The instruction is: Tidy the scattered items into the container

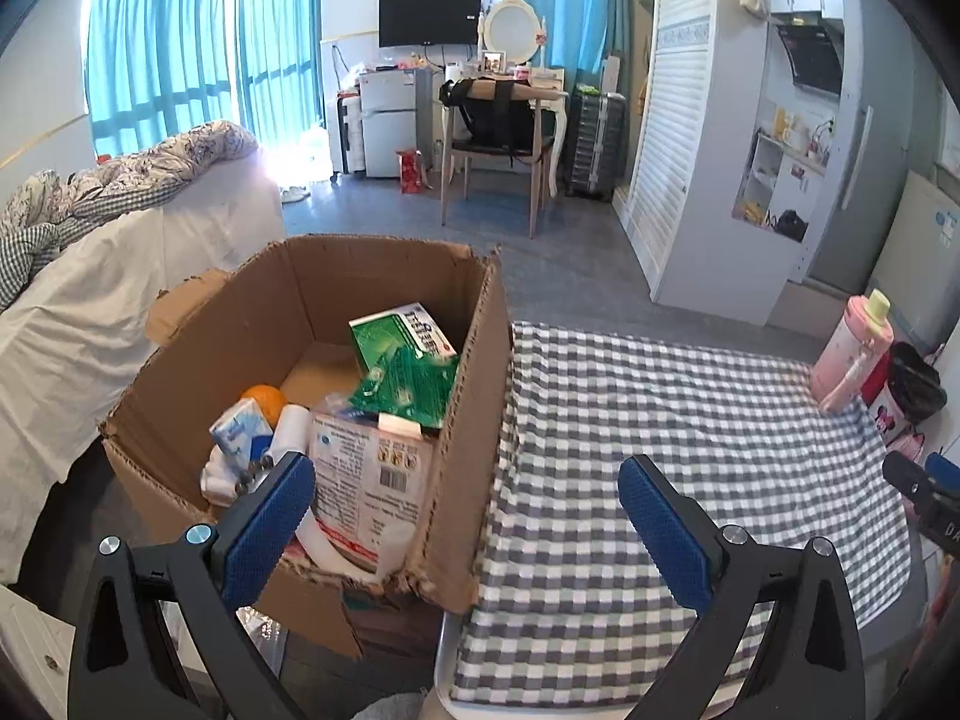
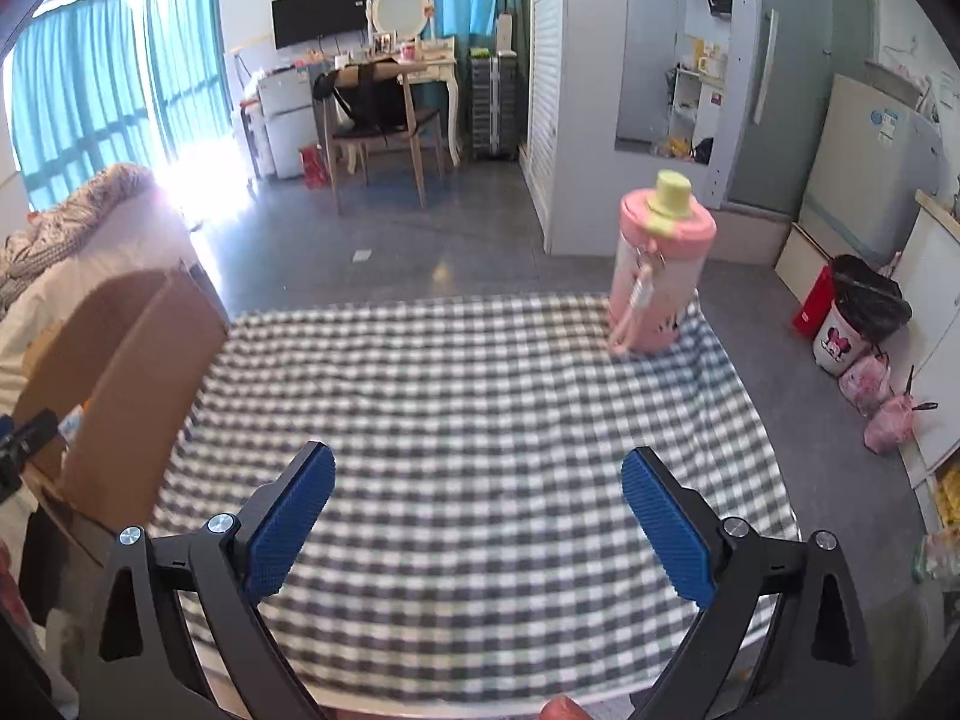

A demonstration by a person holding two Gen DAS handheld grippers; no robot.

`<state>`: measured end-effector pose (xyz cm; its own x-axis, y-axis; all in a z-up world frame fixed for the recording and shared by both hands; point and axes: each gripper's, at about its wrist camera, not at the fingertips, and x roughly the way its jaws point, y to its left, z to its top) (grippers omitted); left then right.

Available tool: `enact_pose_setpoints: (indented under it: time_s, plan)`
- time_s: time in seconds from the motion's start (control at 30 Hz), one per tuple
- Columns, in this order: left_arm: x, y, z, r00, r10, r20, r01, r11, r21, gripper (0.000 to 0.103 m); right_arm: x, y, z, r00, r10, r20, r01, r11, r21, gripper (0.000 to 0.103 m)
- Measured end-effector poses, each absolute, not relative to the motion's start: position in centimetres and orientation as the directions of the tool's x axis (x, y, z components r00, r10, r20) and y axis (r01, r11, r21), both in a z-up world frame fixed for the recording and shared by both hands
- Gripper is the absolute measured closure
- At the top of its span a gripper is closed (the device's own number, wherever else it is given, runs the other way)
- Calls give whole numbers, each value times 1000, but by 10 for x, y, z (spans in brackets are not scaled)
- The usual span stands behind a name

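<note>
Your checked tablecloth [image 2: 480, 372] fills the middle of the right wrist view. At the left edge of the table stands your cardboard box [image 1: 474, 360], holding a green packet [image 1: 408, 372], a white printed carton [image 1: 372, 480] and what looks like an orange [image 1: 264, 399]. A pink bottle [image 2: 660, 276] stands upright on the cloth's far right corner. Your left gripper [image 1: 468, 516] and right gripper [image 2: 478, 510] are both spread wide, pinching nothing.

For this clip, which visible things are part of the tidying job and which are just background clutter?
Part of the job:
cardboard box, already holding packets and an orange
pink bottle, upright on the checked tablecloth
left gripper and right gripper, both empty

Just lying about:
bin
chair
bed
</note>
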<state>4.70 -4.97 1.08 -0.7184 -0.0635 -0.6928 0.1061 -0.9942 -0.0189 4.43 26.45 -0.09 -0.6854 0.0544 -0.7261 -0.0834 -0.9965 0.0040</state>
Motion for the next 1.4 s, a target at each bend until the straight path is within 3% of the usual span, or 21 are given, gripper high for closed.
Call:
enact_pose_setpoints:
  time_s: [0.87, 1.4]
  plan:
    - [51, -6, -16, -723, -149, -675, 110, -989, 100, 0, 57, 253, -22, -666, 59, -744, -68, -998, -18, 6]
    - [54, -9, -14, -728, -144, -671, 104, -990, 99, 0, 61, 244, -18, -673, 28, -739, -44, -999, 2, 6]
